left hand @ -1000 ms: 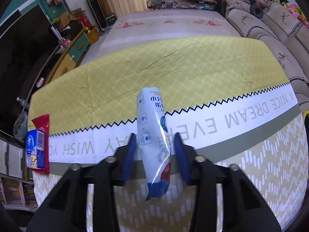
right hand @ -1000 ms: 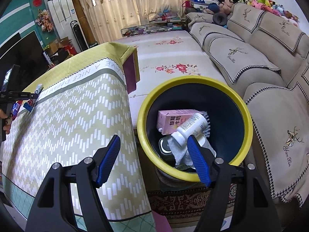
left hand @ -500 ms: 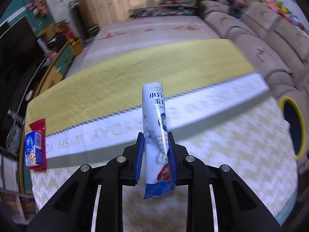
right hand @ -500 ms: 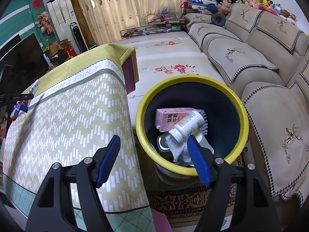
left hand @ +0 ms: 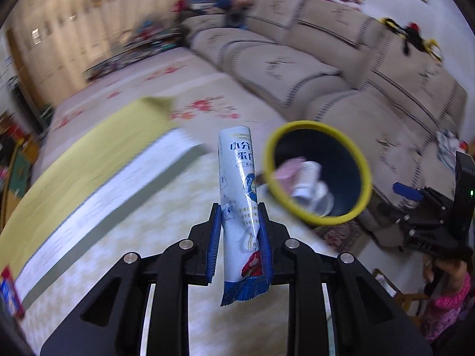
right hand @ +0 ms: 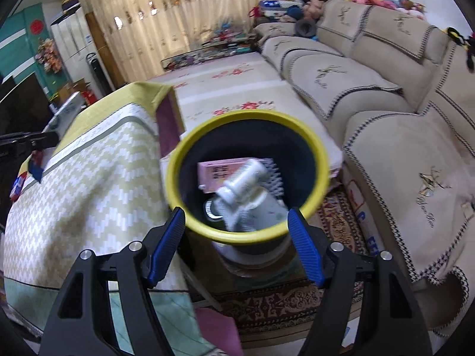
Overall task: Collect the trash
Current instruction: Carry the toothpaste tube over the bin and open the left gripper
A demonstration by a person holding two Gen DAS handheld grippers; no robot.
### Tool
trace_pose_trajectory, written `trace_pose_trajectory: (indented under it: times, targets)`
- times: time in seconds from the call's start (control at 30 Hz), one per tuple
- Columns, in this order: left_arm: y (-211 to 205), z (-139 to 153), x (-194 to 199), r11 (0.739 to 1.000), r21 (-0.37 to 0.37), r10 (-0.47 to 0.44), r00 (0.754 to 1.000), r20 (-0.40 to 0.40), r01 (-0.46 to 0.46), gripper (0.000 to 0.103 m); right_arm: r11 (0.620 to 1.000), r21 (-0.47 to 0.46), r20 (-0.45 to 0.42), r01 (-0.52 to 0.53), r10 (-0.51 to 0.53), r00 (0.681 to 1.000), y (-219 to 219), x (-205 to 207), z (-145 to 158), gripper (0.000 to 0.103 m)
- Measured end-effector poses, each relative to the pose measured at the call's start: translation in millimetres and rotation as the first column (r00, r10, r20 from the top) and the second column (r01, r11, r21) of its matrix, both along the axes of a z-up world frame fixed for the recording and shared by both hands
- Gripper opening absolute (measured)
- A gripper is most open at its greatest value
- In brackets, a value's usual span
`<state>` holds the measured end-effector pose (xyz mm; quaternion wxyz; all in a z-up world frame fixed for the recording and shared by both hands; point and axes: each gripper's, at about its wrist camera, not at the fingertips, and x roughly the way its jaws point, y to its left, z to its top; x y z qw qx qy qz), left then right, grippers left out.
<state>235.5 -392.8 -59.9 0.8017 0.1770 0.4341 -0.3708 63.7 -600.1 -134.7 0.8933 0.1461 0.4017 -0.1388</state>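
My left gripper (left hand: 240, 222) is shut on a white and blue snack wrapper (left hand: 239, 195), held upright above the table. The yellow-rimmed dark bin (left hand: 317, 175) is just right of the wrapper's top, beside the table. In the right wrist view the bin (right hand: 248, 178) sits just ahead of my open, empty right gripper (right hand: 236, 225). It holds a pink carton (right hand: 219, 170), a white bottle (right hand: 243, 182) and other trash. The right gripper also shows in the left wrist view (left hand: 421, 207).
The table (right hand: 83, 184) has a yellow and white patterned cloth. A red and blue packet (left hand: 10, 295) lies at its far left edge. A beige sofa (right hand: 386, 112) runs behind and right of the bin. A patterned rug (right hand: 297, 305) lies under the bin.
My left gripper closed on the wrapper, lifted it off the table and swung right toward the bin. My right gripper shifted slightly, staying open over the bin.
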Motion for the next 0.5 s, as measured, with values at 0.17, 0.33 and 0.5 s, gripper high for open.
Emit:
trace_pose_trajectory:
  times: [0.17,0.33,0.5]
  targets:
    - [-83,-15,-8,0.995,0.003,-0.096,0.995,-0.033,0.096,0.024,0.999,-0.007,0.004,0.048,-0.048,0.999,-21,-19,0,0.068]
    - [-153,-41,-6,0.988,0.019,-0.151,0.986,-0.066,0.153,0.025,0.997,0.002,0.005,0.08,-0.08,0.997,-37,-31,-3,0.068]
    - [-191,-68,6,0.986,0.032,-0.164,0.984,-0.073,0.166,0.044,0.996,0.011,0.005,0.094,-0.094,0.996,-43,-35,-3,0.069]
